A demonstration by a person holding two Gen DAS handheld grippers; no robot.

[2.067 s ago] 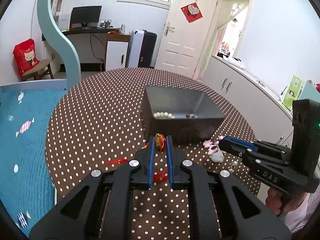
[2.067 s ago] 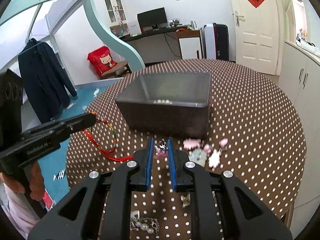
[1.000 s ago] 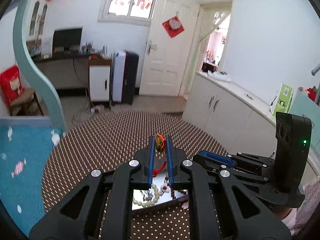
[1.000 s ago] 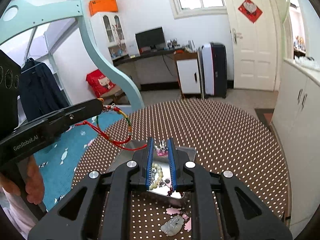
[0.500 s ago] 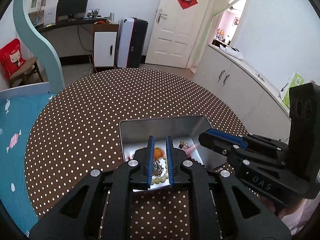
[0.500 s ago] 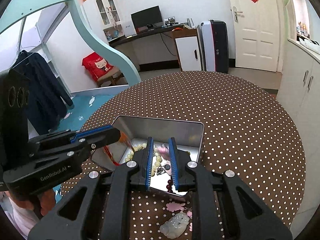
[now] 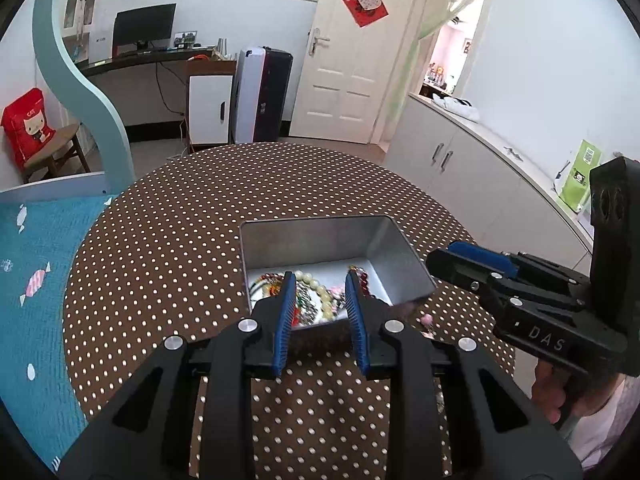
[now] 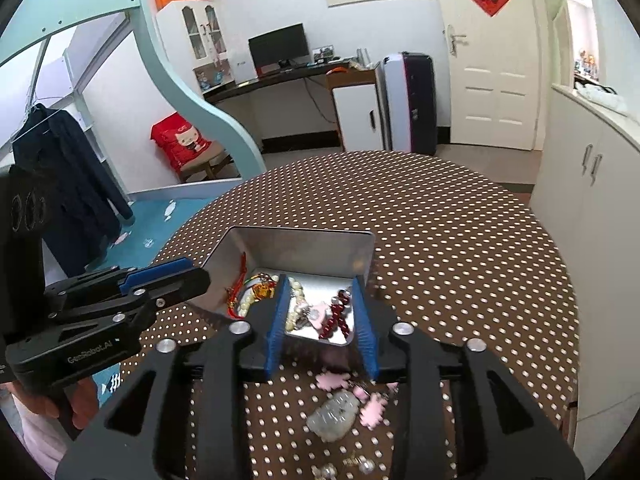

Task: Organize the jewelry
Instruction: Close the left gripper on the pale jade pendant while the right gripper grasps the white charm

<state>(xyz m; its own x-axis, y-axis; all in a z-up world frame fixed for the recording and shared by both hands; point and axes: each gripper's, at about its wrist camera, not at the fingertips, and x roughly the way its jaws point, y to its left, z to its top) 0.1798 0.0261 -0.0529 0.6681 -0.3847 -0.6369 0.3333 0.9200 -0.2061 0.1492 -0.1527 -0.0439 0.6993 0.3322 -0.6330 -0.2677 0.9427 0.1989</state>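
A silver tin box sits on the polka-dot table, and both grippers hang over its near edge. My left gripper has its jaws opening with nothing pressed between the pads. Pearl beads lie in the tin below it. The jaws of my right gripper are opening too, and they hold nothing. Inside the tin lie a red cord bracelet, pearl beads, dark red beads and a pink charm.
A pale jade pendant and pink charms lie on the brown dotted tablecloth in front of the tin. Small metal pieces lie nearer the edge. White cabinets stand to the right, and a teal bed frame to the left.
Both grippers came down over the tin and opened. The red cord bracelet left the left gripper and the pink charm left the right one; both now lie in the tin.
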